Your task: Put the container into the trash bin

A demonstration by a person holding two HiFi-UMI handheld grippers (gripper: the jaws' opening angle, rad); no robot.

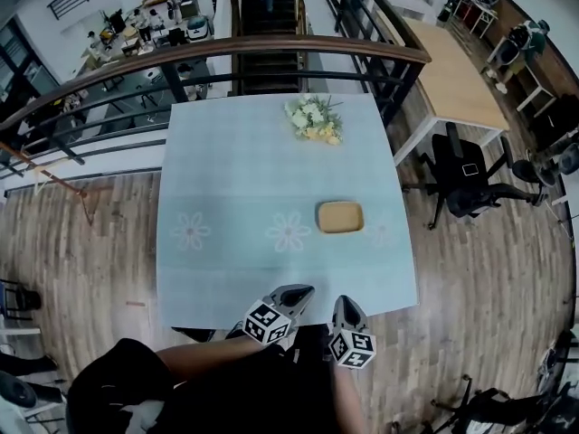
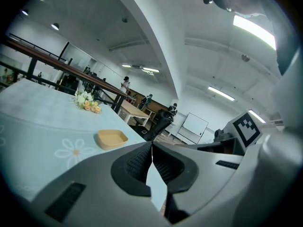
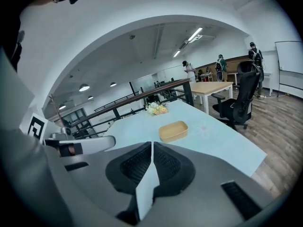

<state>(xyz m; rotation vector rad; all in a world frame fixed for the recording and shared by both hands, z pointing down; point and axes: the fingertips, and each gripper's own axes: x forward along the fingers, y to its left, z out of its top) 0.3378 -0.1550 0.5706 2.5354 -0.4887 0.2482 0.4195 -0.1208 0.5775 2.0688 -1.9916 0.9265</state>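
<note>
— Both sets of jaws, how do they stand?
— Pressed together on nothing, on my left gripper (image 1: 301, 290) and my right gripper (image 1: 347, 302) alike, both at the near edge of the table (image 1: 226, 179).
— And the container (image 1: 340, 217)?
— On the table, well ahead, almost straight out from the right gripper, so I'd reach with that one. Its long side runs across my view. I see no trash bin in any view

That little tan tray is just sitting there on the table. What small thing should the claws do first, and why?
Probably move the right claw forward toward the container and open it. The container lies on the table ahead of that claw, untouched, while it and the left claw sit shut and empty at the near edge.
</note>
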